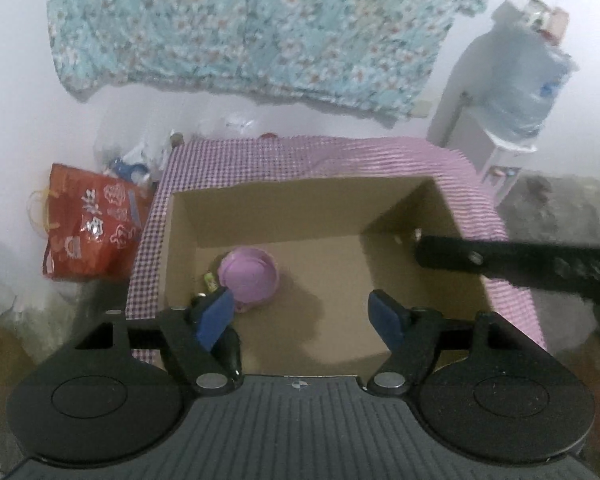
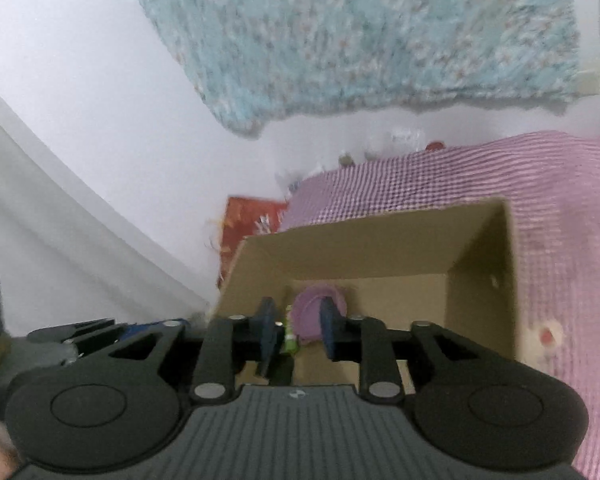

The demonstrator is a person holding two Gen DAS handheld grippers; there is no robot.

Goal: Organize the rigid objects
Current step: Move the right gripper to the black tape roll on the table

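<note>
An open cardboard box point(image 1: 268, 216) stands on a pink checked cloth point(image 1: 300, 156). Inside, at the left, lies a purple round bowl-like object point(image 1: 249, 274) with a small green item point(image 1: 209, 280) beside it. My left gripper point(image 1: 306, 318) is open and empty above the box's near side. My right gripper point(image 2: 298, 332) is open and empty over the box's point(image 2: 380, 240) near left edge; the purple object point(image 2: 312, 314) and the green item point(image 2: 290, 340) show between its fingers, further away. Part of the right gripper point(image 1: 520, 264) crosses the left wrist view.
A red printed bag point(image 1: 92, 224) stands on the floor left of the table. Bottles and clutter point(image 1: 180, 144) line the wall behind. A water dispenser point(image 1: 512, 92) stands at the right. A floral cloth point(image 1: 260, 24) hangs on the wall.
</note>
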